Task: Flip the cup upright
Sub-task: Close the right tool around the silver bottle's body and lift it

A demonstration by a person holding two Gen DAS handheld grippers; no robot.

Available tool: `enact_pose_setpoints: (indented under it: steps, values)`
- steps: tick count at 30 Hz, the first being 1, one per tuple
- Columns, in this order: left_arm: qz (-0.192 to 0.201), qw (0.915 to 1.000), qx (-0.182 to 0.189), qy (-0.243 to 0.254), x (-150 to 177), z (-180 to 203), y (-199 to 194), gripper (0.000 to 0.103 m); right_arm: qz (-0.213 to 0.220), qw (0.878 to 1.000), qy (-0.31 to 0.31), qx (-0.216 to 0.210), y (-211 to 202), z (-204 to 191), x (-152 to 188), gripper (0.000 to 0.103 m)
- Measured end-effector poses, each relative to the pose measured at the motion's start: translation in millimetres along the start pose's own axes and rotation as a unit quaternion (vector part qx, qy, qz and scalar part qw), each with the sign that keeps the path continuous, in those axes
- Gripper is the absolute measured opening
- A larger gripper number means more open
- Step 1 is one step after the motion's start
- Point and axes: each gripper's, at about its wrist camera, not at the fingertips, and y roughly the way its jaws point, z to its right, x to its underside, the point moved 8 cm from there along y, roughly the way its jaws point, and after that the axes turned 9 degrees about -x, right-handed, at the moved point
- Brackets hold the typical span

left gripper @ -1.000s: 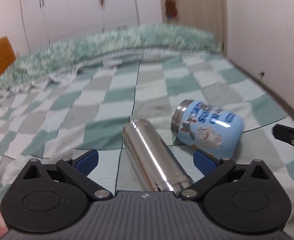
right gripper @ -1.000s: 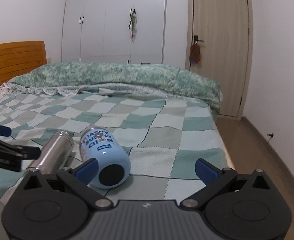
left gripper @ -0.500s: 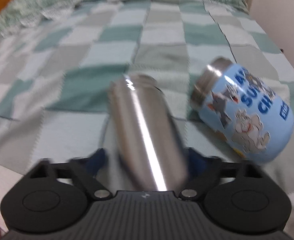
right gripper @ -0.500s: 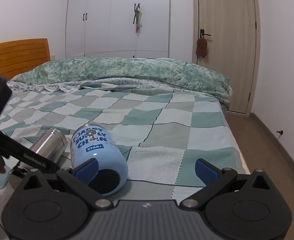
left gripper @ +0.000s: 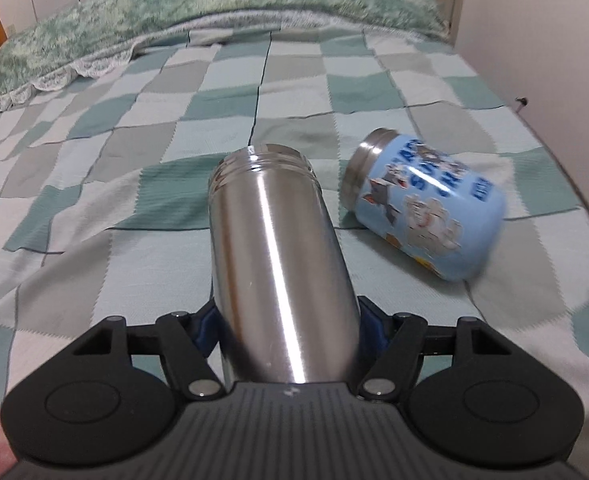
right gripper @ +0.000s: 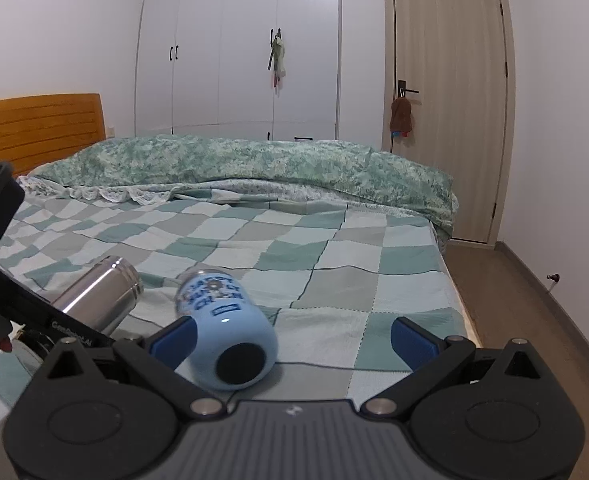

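So in the last second the left hand-held gripper [left gripper: 288,320] went from wide open to clamped on the base end of the shiny stainless-steel cylinder cup [left gripper: 274,248], whose open mouth points to 12 o'clock, apparently starting to tip up off the checked green bed quilt [left gripper: 94,200]. The light-blue cartoon-print tumbler [left gripper: 426,208] lies at 2 o'clock. The right hand-held gripper [right gripper: 292,340] is spread apart, holding nothing.

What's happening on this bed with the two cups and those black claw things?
A person holds a gripper in each hand. The left gripper is clamped on the tall stainless steel cup, its open mouth tilted up off the green checked bedspread. The right gripper is open beside the light blue cartoon cup, which lies on its side.
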Motion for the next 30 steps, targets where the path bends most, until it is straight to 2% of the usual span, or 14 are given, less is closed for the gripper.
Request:
enact_pose_setpoints:
  steps: [6, 13, 18, 23, 25, 27, 30]
  values:
    - [0.025, 0.9992, 0.031, 0.005, 34.0, -8.4, -58.0, 0.069, -0.001, 1.000, 0.000, -0.001, -53.7, -39.4, 8.4, 0.103]
    - [0.028, 0.9982, 0.049, 0.019, 97.5, -22.5, -105.7, 0.069, -0.008, 1.000, -0.008, -0.011, -103.9, -91.2, 24.6, 0.103]
    - [0.006, 0.9983, 0.047, 0.034, 153.2, -33.3, -113.1, 0.069, -0.020, 1.000, 0.002, -0.017, -126.5, -118.2, 44.7, 0.103]
    - [-0.008, 0.9988, 0.042, 0.024, 190.5, -47.3, -102.9, 0.069, -0.030, 0.999, 0.015, -0.020, -140.2, -137.8, 63.0, 0.103]
    - [-0.018, 0.9986, 0.047, 0.016, 200.9, -51.6, -94.2, 0.069, -0.036, 0.999, 0.016, -0.020, -143.2, -145.3, 68.4, 0.103]
    - [-0.004, 0.9986, 0.052, 0.014, 203.2, -53.1, -95.5, 0.069, -0.038, 0.999, 0.014, -0.018, -147.5, -150.8, 71.2, 0.103]
    - [-0.002, 0.9981, 0.059, 0.017, 204.7, -52.6, -97.6, 0.069, -0.038, 0.999, 0.012, -0.014, -153.8, -157.1, 70.9, 0.103]
